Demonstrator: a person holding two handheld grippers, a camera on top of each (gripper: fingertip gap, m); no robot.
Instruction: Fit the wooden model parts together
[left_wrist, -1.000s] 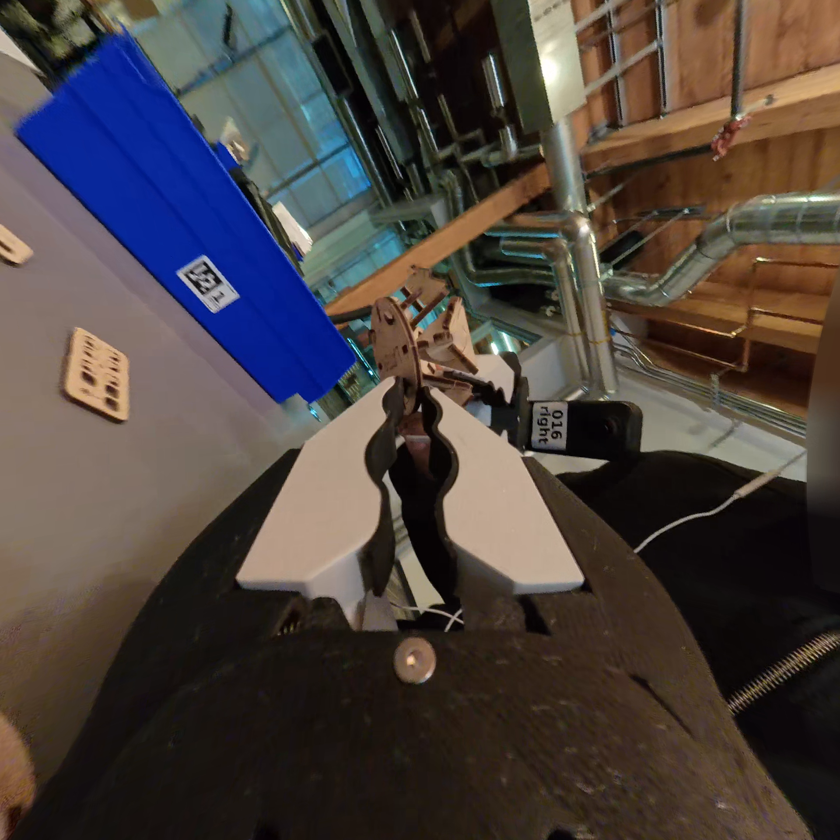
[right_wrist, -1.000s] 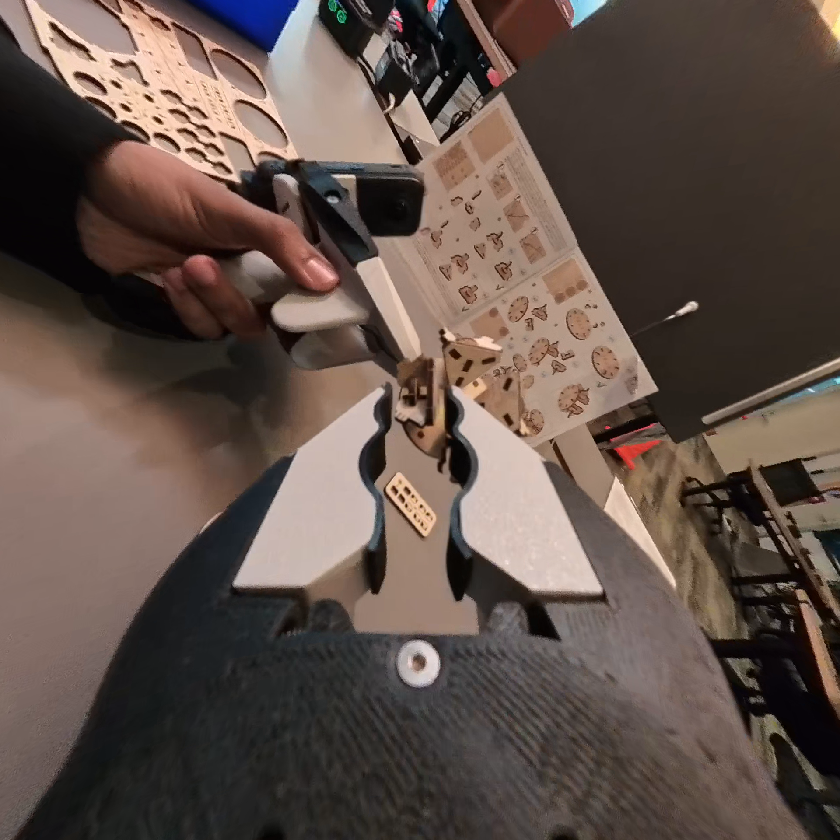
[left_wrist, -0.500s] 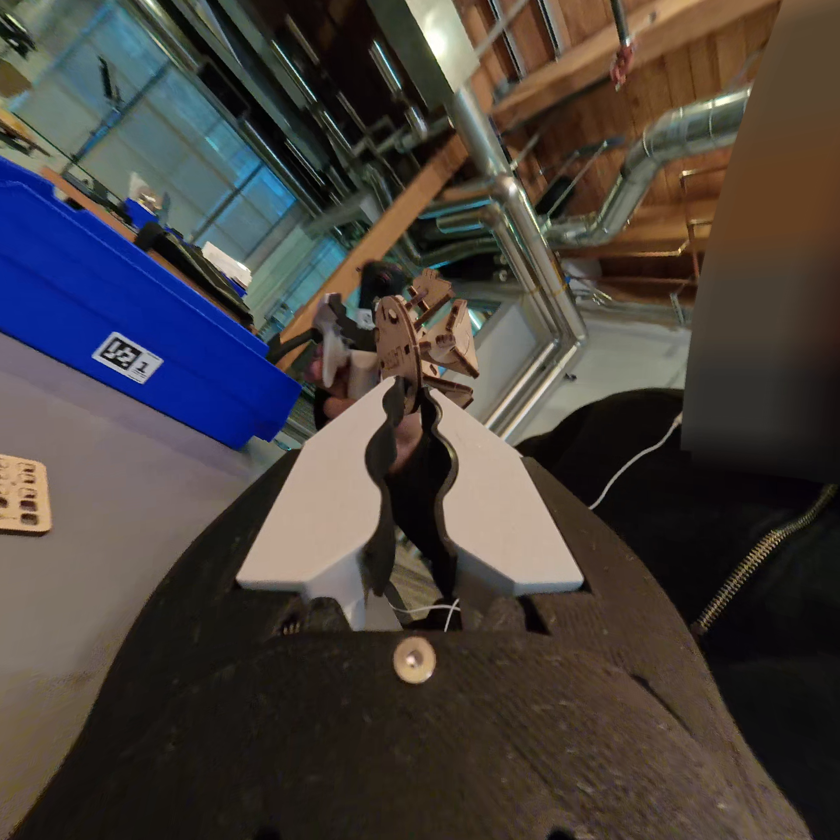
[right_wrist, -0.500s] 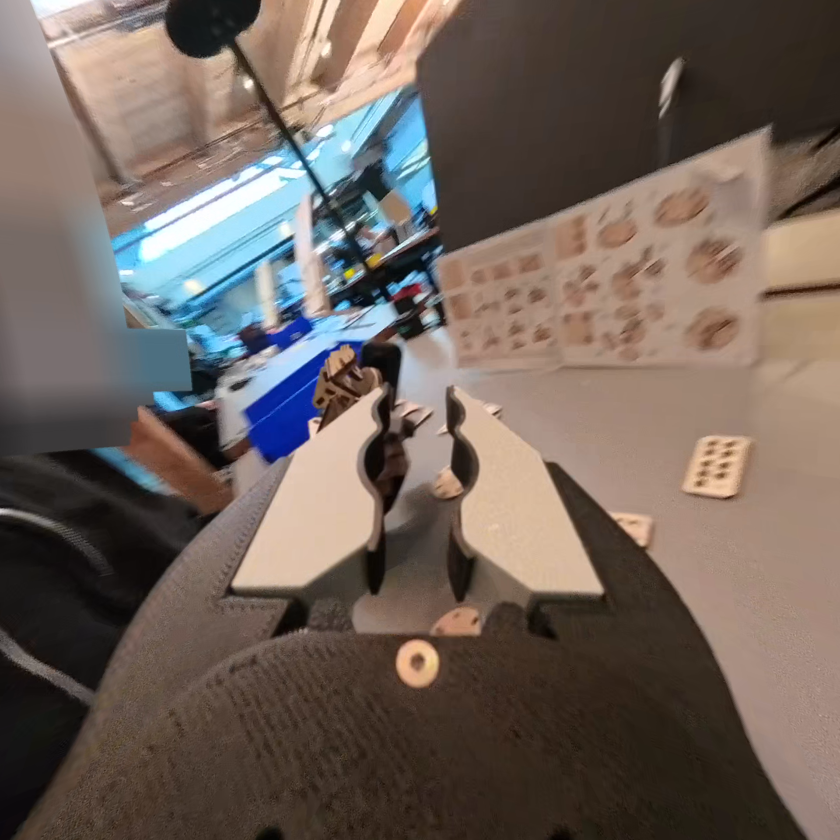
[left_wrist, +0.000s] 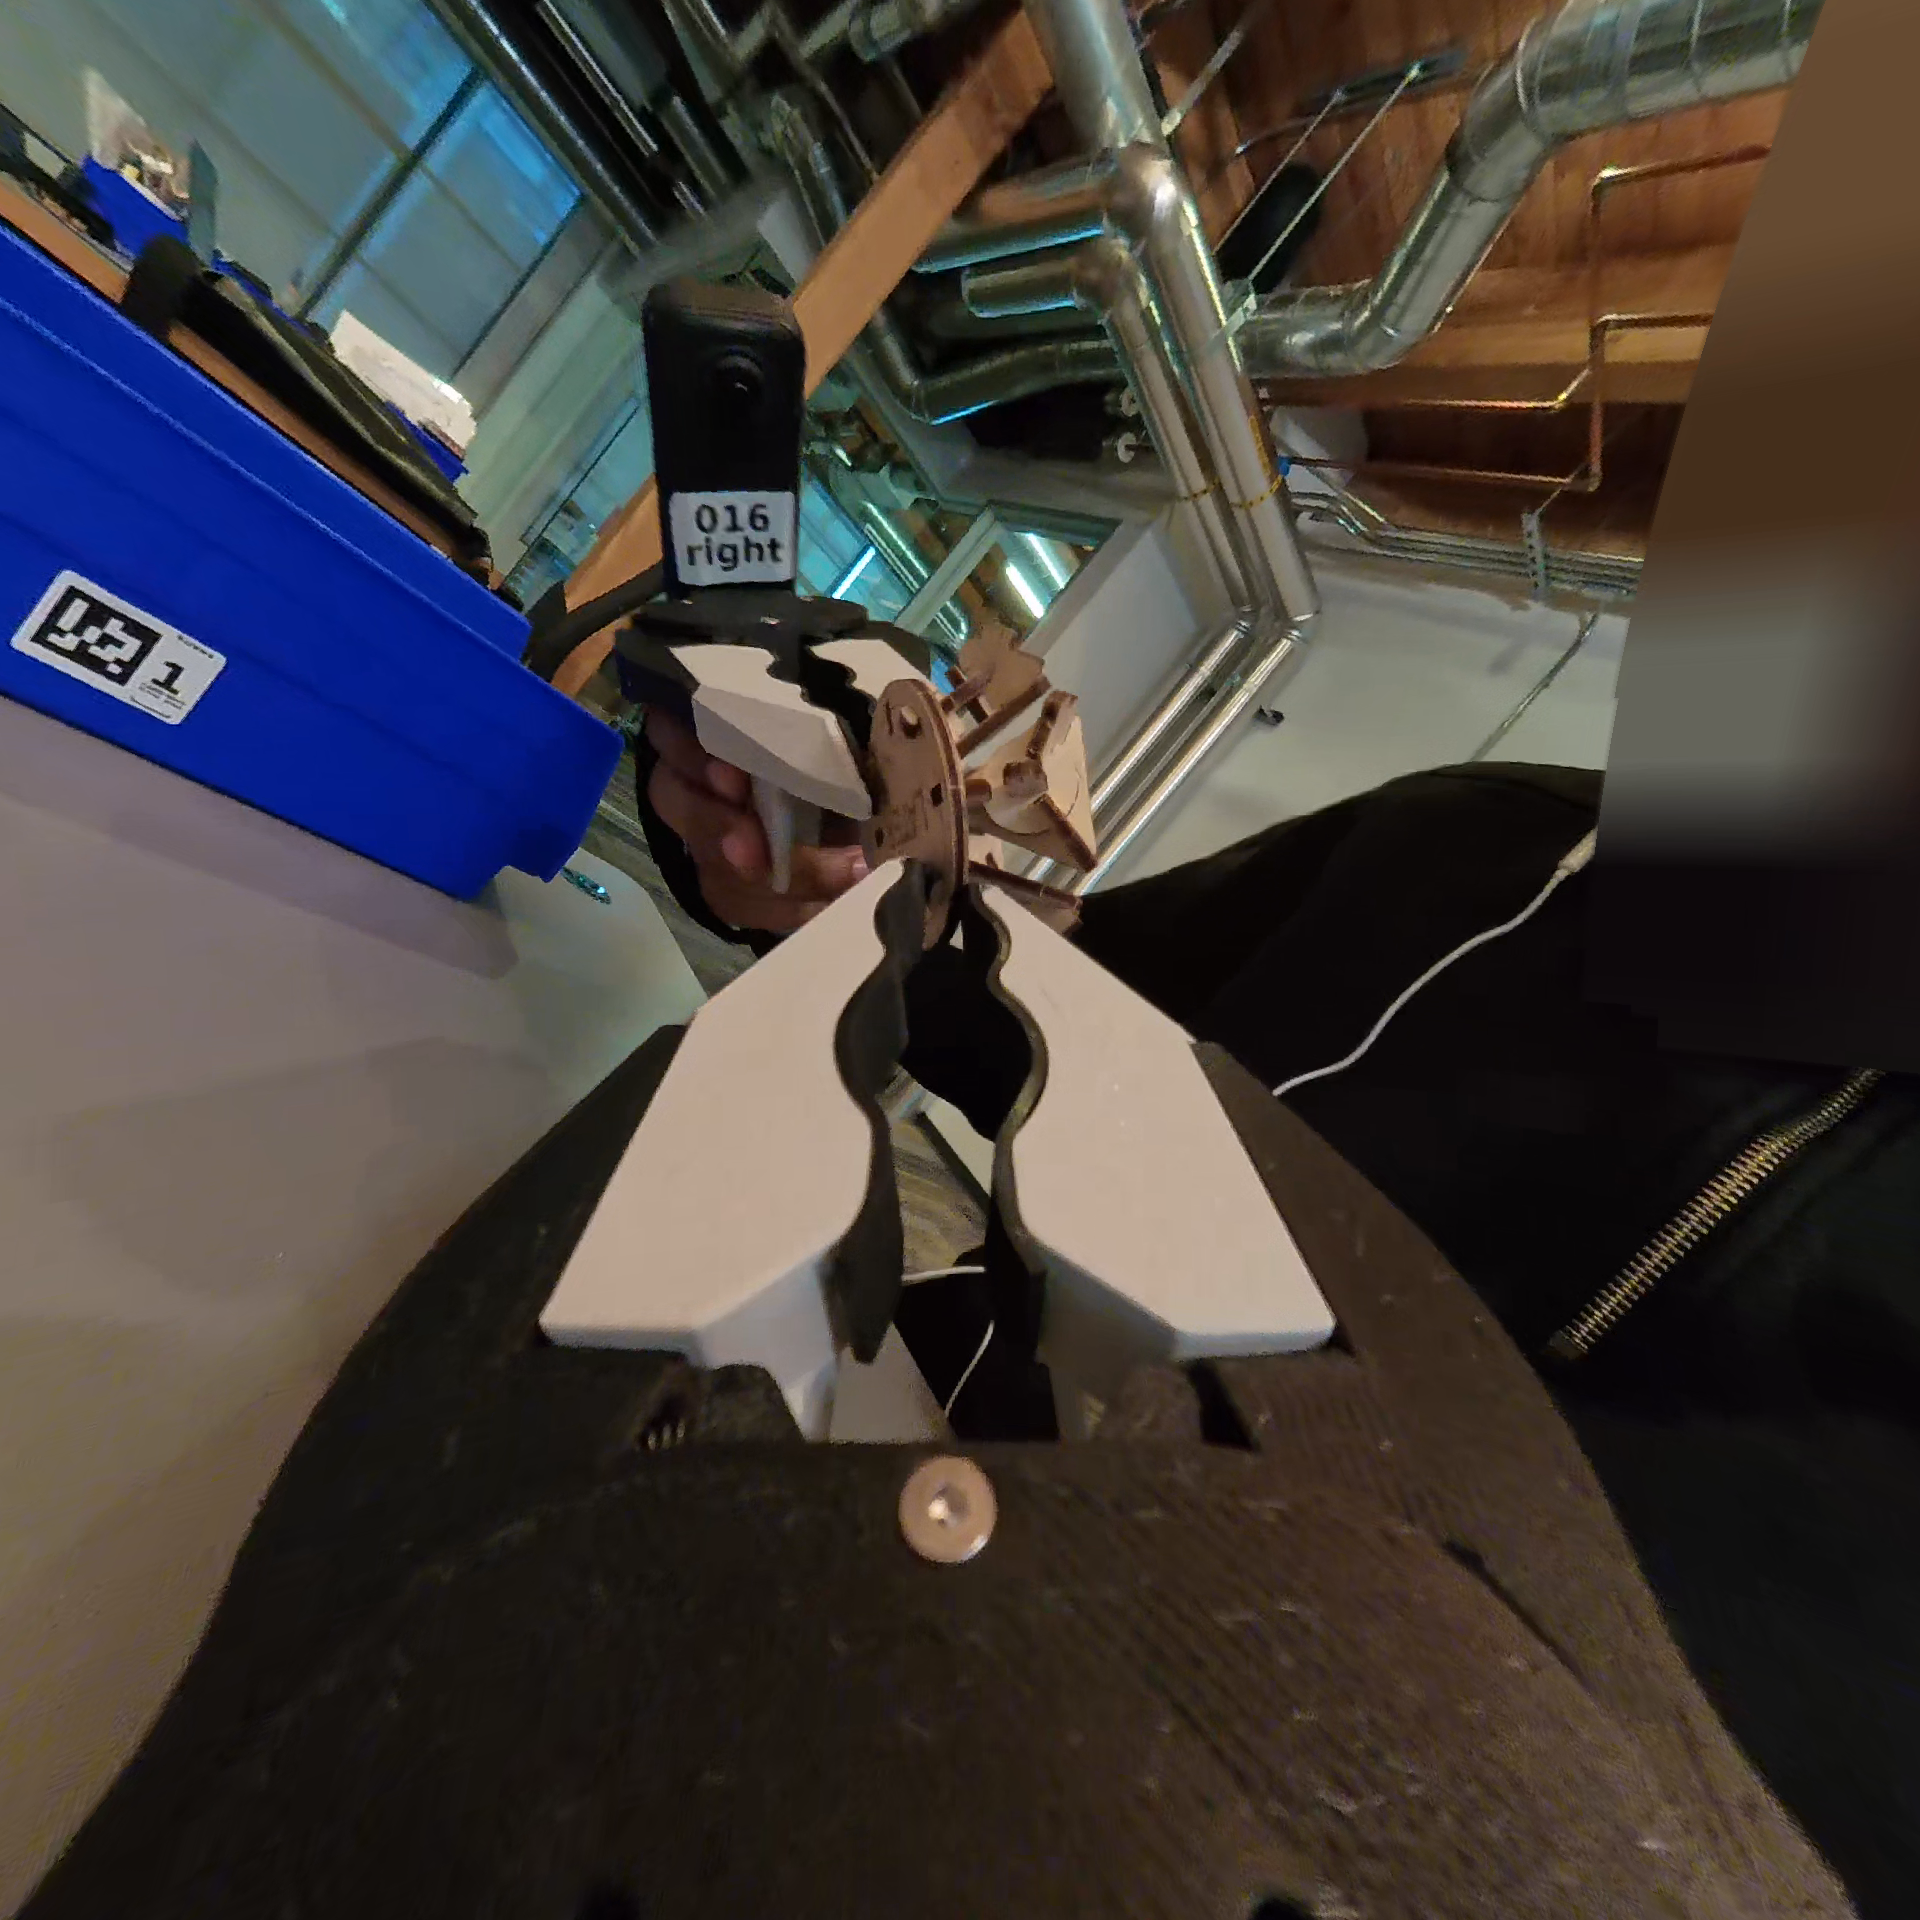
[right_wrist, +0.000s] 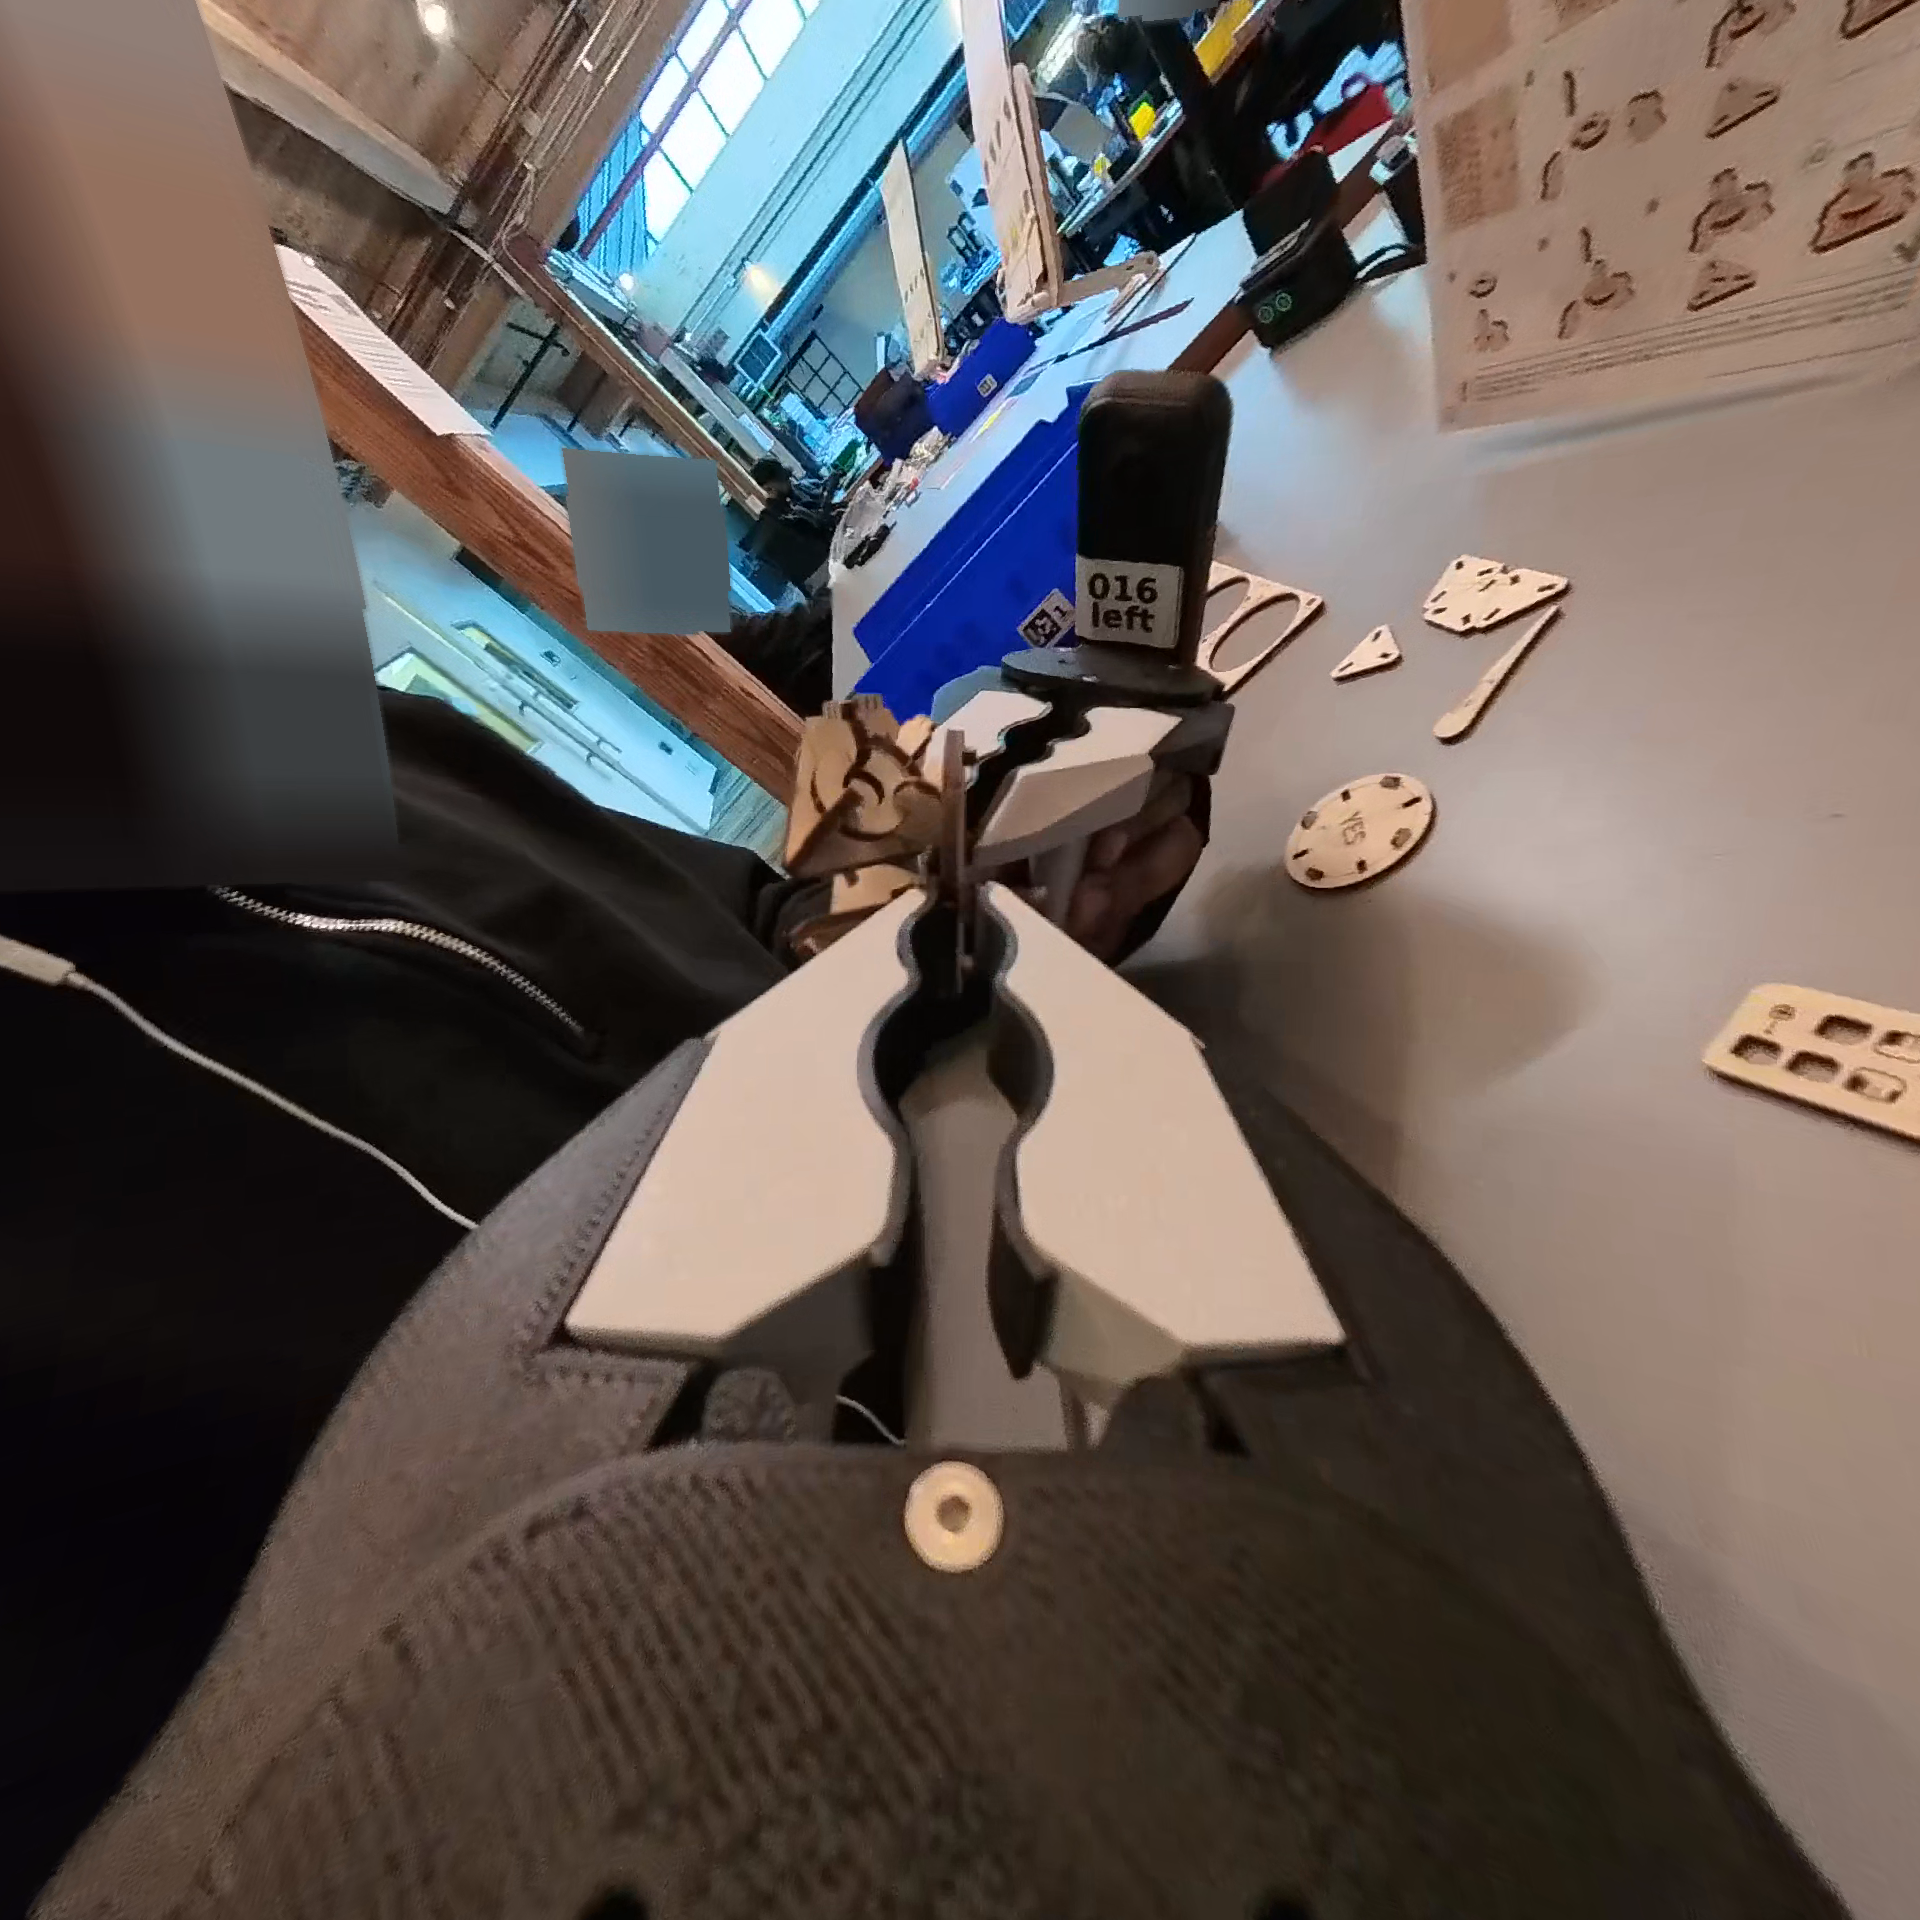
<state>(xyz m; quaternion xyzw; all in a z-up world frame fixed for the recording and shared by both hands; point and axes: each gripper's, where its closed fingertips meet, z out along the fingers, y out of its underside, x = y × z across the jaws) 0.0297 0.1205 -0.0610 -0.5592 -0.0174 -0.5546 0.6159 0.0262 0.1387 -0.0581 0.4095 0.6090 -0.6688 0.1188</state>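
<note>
From my left wrist view my left gripper (left_wrist: 940, 904) clamps the disc edge of the wooden model (left_wrist: 914, 790) (light, brittle plywood, I reckon), and from my right wrist view my right gripper (right_wrist: 954, 920) pinches that stiff disc too, above the table (right_wrist: 1558, 1195).

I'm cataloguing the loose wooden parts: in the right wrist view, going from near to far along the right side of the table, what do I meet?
Slotted rectangular wooden piece → round wooden disc → long thin wooden stick → small wooden triangle → four-cornered wooden plate → printed instruction sheet.
</note>
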